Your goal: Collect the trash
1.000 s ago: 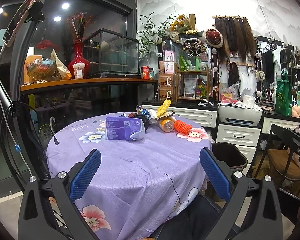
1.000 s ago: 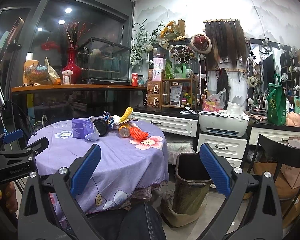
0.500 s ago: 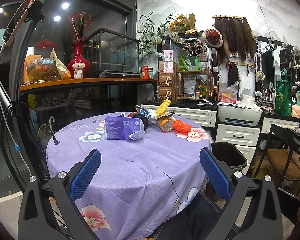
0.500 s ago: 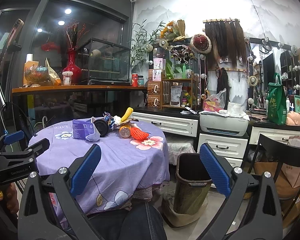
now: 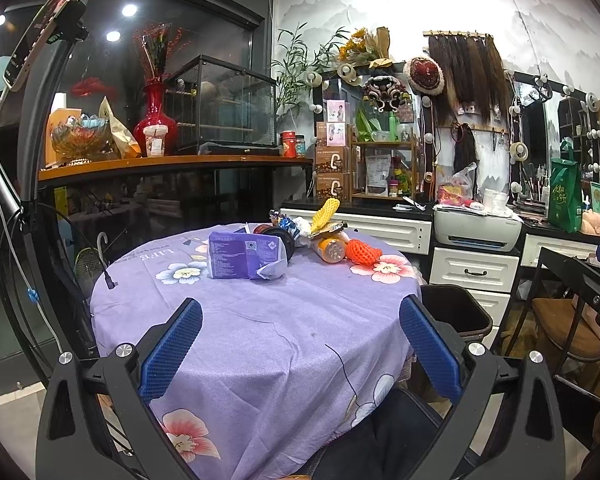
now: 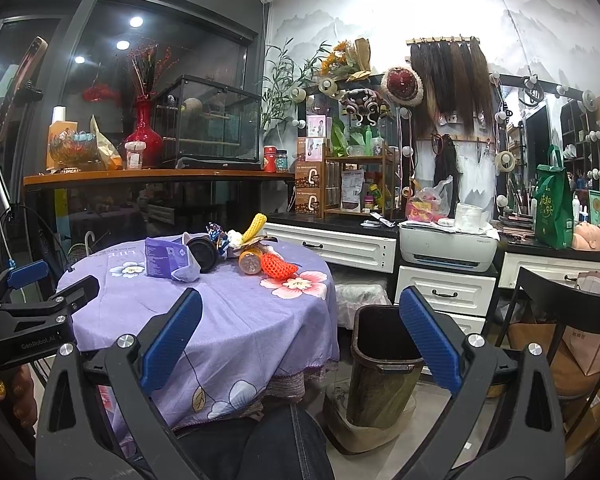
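The word "LIFE" is showing, upside down, on the purple tablecloth (image 5: 260, 340) near its far left edge. "GenRoboLAI" is showing in small white letters on the left gripper (image 6: 28, 312). Print on the purple packet (image 5: 240, 256) is too small to read.

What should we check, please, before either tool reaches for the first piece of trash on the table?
1. Left tool open and empty: ok.
2. Right tool open and empty: ok.
3. Trash within sight: ok; purple packet, orange foam net, orange bottle and yellow foam net lie at the far side of the table.
4. Bin upright, mouth open, beside the table: ok.
5. Bin empty enough: cannot tell, inside is dark.
6. Path over the cloth to the pile clear: ok.
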Motion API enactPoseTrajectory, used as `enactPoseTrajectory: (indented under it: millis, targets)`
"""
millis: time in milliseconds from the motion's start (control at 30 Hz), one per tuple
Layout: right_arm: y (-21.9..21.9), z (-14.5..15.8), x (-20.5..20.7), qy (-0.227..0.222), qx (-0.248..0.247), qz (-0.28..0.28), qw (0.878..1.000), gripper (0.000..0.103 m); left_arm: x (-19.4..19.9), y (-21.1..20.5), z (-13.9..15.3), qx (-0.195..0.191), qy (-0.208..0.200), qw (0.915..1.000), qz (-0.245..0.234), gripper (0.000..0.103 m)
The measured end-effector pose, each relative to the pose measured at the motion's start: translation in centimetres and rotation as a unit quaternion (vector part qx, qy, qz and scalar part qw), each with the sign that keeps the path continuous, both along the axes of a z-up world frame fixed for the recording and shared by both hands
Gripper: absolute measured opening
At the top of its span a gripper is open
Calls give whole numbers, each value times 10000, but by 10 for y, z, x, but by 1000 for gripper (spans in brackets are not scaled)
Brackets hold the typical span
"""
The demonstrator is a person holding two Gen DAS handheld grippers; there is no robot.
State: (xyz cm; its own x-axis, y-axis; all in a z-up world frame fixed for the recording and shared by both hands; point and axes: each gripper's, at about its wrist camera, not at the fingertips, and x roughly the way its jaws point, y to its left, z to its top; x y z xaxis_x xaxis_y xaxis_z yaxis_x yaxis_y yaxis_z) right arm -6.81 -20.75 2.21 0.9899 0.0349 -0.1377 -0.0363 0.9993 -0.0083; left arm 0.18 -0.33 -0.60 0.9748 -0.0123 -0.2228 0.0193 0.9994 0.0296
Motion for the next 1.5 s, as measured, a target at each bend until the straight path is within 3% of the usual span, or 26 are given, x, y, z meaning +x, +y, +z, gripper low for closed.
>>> enactPoseTrajectory:
  millis: [1200,1500]
  targets:
    - [0,-3,1,32,-6,-10,10000,97,0,-1,-1,14,27,10000,-3,98]
    - [4,-35,30,632,-251,81,9976,97,33,3,-15,-56,727,9969,-310,98]
